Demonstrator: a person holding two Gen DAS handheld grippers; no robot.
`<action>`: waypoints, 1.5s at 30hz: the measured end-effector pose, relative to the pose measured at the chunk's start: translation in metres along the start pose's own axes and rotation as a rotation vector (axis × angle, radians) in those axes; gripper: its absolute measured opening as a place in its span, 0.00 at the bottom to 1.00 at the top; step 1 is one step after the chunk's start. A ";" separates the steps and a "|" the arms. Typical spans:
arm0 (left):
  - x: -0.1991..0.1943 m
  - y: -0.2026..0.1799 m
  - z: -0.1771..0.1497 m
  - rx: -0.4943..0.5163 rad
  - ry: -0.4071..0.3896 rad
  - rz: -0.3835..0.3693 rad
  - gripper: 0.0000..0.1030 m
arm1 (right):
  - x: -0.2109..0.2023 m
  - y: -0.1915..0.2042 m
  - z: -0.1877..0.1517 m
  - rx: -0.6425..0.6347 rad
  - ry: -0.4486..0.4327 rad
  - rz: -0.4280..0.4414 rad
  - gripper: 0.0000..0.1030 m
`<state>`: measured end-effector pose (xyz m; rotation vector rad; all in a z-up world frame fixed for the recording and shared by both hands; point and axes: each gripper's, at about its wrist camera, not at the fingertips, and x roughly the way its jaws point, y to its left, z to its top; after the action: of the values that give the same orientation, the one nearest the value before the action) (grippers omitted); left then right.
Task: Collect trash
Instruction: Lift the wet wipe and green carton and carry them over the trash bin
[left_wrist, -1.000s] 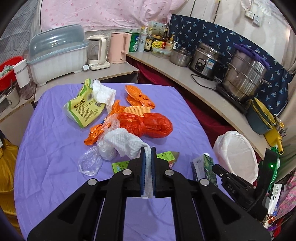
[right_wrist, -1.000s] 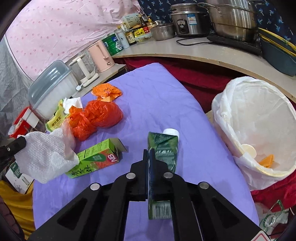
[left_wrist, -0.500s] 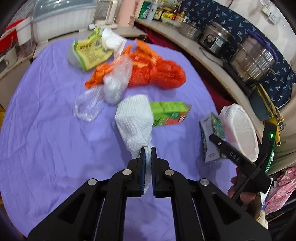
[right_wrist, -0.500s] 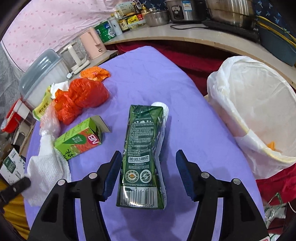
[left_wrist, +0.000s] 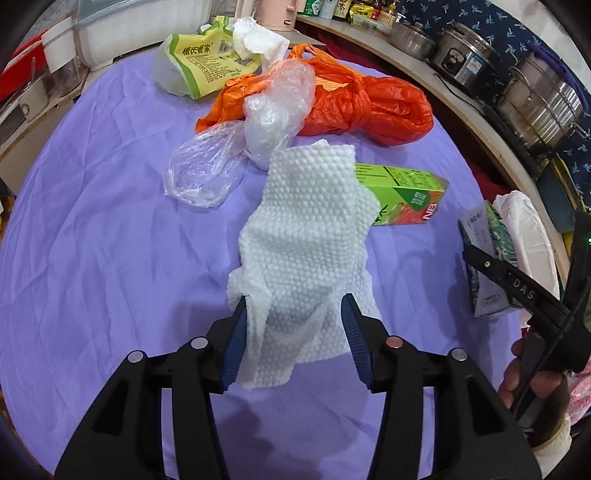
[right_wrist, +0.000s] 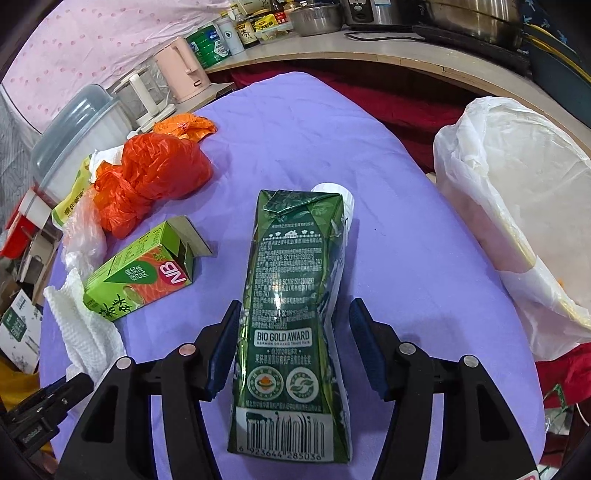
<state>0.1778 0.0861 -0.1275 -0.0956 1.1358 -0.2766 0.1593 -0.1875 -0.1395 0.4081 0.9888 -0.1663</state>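
Observation:
A white embossed paper towel (left_wrist: 306, 229) lies crumpled on the purple tablecloth (left_wrist: 92, 240). Its near end sits between the jaws of my left gripper (left_wrist: 293, 301), which are opening, and the pads do not press on it. A dark green drink carton (right_wrist: 291, 280) lies flat on the cloth with its cap pointing away. My right gripper (right_wrist: 295, 302) stands open around the carton's lower half, its right pad clear of the carton. A white-lined trash bin (right_wrist: 517, 206) stands off the table's right edge.
A green juice box (right_wrist: 144, 273), a knotted orange bag (left_wrist: 369, 107), a clear plastic bag (left_wrist: 236, 155), a yellow-green packet (left_wrist: 207, 62) and a tissue (left_wrist: 258, 37) lie further back. Pots, kettles and bottles line the counter behind. A hand (left_wrist: 532, 376) holds the right gripper.
The left gripper came down and its jaws parted, leaving the towel on the cloth. The right gripper's jaws parted from the carton, which now lies flat between them.

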 end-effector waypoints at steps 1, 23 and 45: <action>0.003 0.000 0.001 -0.001 0.000 -0.001 0.48 | 0.001 0.000 0.001 0.000 0.000 0.000 0.56; -0.040 -0.042 0.004 0.092 -0.105 -0.047 0.05 | -0.088 -0.020 0.003 0.028 -0.163 0.058 0.35; -0.076 -0.250 0.030 0.377 -0.135 -0.381 0.05 | -0.182 -0.150 -0.008 0.213 -0.347 -0.087 0.35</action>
<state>0.1331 -0.1359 0.0053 0.0044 0.9097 -0.8066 0.0061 -0.3298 -0.0304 0.5116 0.6479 -0.4096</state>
